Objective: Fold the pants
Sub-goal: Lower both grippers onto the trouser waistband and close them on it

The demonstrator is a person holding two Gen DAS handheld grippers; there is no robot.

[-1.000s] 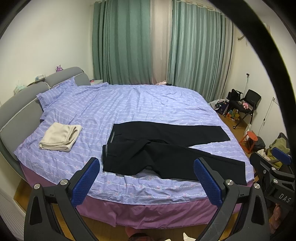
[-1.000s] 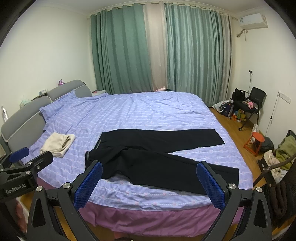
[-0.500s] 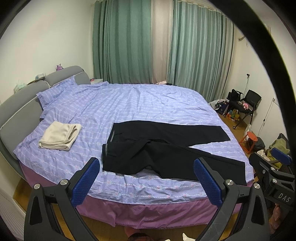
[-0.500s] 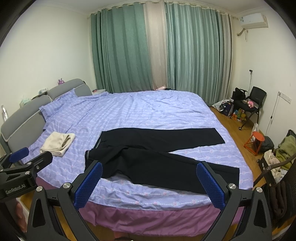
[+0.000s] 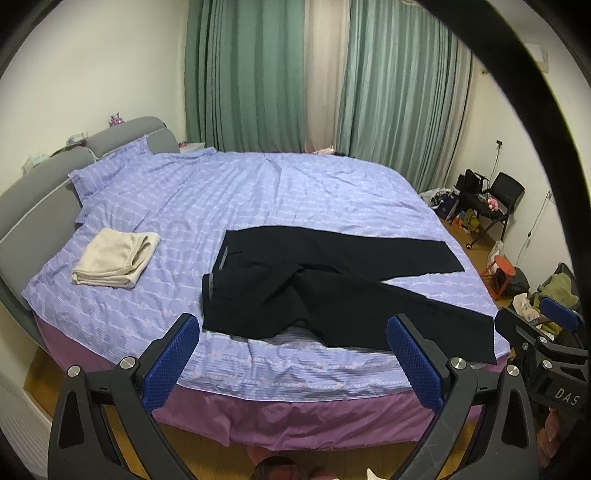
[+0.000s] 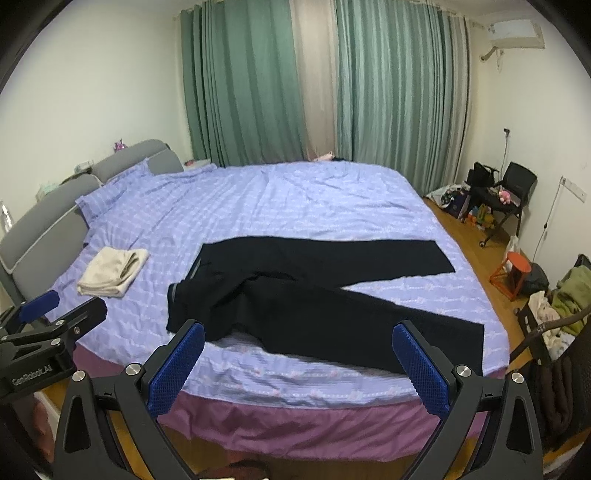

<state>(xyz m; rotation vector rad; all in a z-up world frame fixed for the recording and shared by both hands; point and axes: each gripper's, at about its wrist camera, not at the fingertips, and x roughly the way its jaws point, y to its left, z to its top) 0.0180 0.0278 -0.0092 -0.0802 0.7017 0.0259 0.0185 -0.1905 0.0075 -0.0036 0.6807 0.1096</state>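
Bed (image 5: 177, 206) with lilac striped cover, purple skirt below the near edge. Grey padded headboard (image 5: 33, 206) at left, pillow (image 5: 110, 170) against it. Folded cream cloth (image 5: 114, 256) lies on the cover near the headboard side. Green curtains (image 6: 251, 85) across the back wall, pale panel between them. Black chair (image 6: 513, 188) in the right corner, clutter around it. Orange stool (image 6: 511, 271) on wood floor. Air conditioner (image 6: 515, 31) high on the right wall.

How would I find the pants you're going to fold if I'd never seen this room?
Look at the big bed with the purple striped cover. Near its front edge lie the black pants, spread flat, waistband toward the grey headboard and the two legs splayed apart toward the other end. The only other cloth on the cover is a small cream folded bundle, lying apart beside the waistband.
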